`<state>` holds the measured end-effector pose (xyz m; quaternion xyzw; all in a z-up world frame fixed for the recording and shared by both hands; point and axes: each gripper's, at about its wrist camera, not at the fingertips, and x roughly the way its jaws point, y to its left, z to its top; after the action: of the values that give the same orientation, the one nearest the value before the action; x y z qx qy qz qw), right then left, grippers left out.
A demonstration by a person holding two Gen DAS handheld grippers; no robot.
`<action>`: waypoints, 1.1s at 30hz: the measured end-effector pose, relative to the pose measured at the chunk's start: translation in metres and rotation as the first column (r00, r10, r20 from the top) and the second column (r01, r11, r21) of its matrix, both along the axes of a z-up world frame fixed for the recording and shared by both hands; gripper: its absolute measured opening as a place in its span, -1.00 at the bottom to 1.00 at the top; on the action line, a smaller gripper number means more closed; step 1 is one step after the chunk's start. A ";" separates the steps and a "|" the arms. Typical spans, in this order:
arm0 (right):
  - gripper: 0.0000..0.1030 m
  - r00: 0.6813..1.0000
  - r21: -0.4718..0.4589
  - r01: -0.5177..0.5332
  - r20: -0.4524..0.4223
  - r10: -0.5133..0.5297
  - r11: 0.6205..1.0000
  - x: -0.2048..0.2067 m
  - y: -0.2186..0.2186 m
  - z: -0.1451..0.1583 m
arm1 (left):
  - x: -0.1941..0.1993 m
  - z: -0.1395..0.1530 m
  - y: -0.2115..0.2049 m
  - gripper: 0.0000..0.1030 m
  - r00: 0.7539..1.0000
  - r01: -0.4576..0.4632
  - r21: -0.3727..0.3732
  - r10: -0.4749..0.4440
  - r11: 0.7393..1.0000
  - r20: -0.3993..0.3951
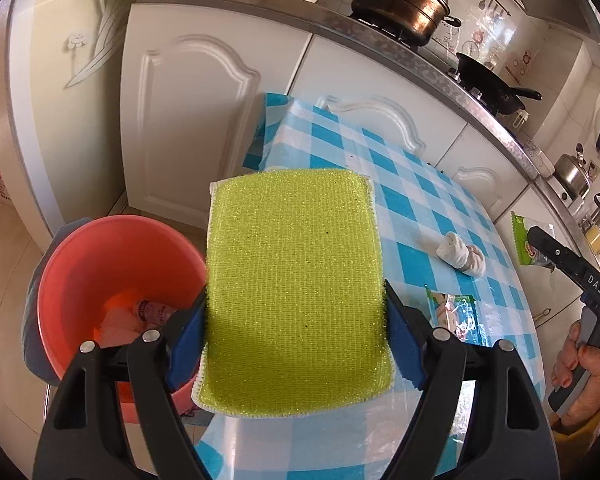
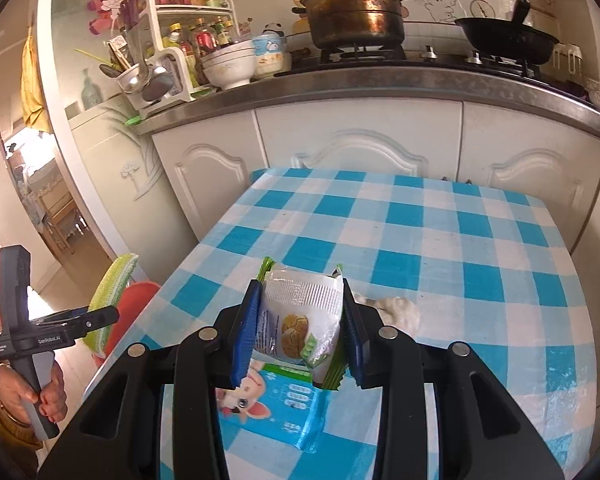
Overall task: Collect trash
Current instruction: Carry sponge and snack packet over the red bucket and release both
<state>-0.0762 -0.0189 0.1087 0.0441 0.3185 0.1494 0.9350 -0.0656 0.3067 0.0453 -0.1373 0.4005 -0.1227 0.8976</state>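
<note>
Left tongs (image 1: 296,344) clamp yellow sponge (image 1: 296,280); right tongs (image 2: 300,332) clamp snack wrapper (image 2: 300,320).

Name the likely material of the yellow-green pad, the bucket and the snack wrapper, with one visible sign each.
Scouring pad: probably synthetic mesh over sponge; glittery woven surface, stitched white edge.
Red bucket: plastic, it seems; smooth, evenly coloured wall.
Snack wrapper: thin plastic film; glossy, crinkled, crimped seal.

white snack wrapper (image 2: 300,320) held upright above the checked table; crumpled tissue (image 1: 462,256) lying on it.
</note>
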 end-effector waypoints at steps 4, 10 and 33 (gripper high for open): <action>-0.25 0.995 0.017 -0.099 -0.008 0.099 0.995 0.008 0.039 0.007 | -0.006 -0.003 0.025 0.53 0.999 -0.044 -0.004 0.044 0.999 -0.001; -0.25 0.969 0.015 -0.244 -0.045 0.245 0.970 0.020 0.110 0.005 | -0.014 -0.017 0.064 0.53 0.993 -0.116 -0.023 0.116 0.993 -0.026; 0.10 0.855 -0.013 -0.484 -0.218 0.470 0.875 0.060 0.288 -0.068 | 0.005 -0.085 0.125 0.67 0.956 -0.245 0.026 0.246 0.969 -0.161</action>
<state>-0.0162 0.2687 0.0407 -0.0526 0.4204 0.3603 0.8311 -0.0609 0.4314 -0.0401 -0.1927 0.4528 0.0025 0.8705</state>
